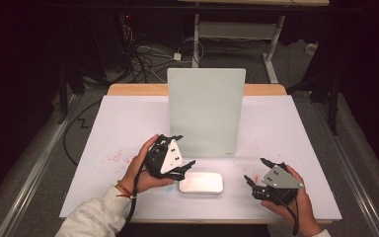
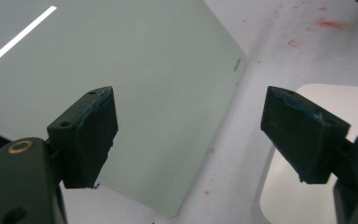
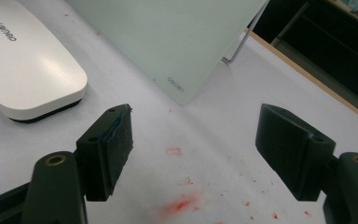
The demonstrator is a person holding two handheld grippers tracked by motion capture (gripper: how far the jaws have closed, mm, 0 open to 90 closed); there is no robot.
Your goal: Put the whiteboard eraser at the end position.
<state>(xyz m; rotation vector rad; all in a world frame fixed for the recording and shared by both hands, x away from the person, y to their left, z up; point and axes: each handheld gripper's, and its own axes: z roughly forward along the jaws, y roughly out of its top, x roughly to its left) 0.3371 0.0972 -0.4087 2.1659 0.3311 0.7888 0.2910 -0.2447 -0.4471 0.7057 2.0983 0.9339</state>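
A pale green glass board (image 1: 206, 112) stands tilted on a stand at the middle of the white table (image 1: 128, 123). In front of it lies a white eraser (image 1: 201, 182). My left gripper (image 1: 181, 165) is open just left of the eraser, its jaws wide apart with nothing between them. In the left gripper view the board (image 2: 135, 79) lies ahead and the eraser (image 2: 303, 196) sits at the lower right. My right gripper (image 1: 256, 173) is open to the right of the eraser. The right gripper view has the eraser (image 3: 25, 65) at upper left and the board (image 3: 172, 37) beyond.
Red marker smudges (image 1: 116, 158) stain the table at the left, and more red smudges (image 3: 182, 203) lie under my right gripper. The table's wooden far edge (image 1: 138, 89) shows behind the board. Cables (image 1: 143, 59) and a desk frame (image 1: 237, 29) sit on the floor beyond.
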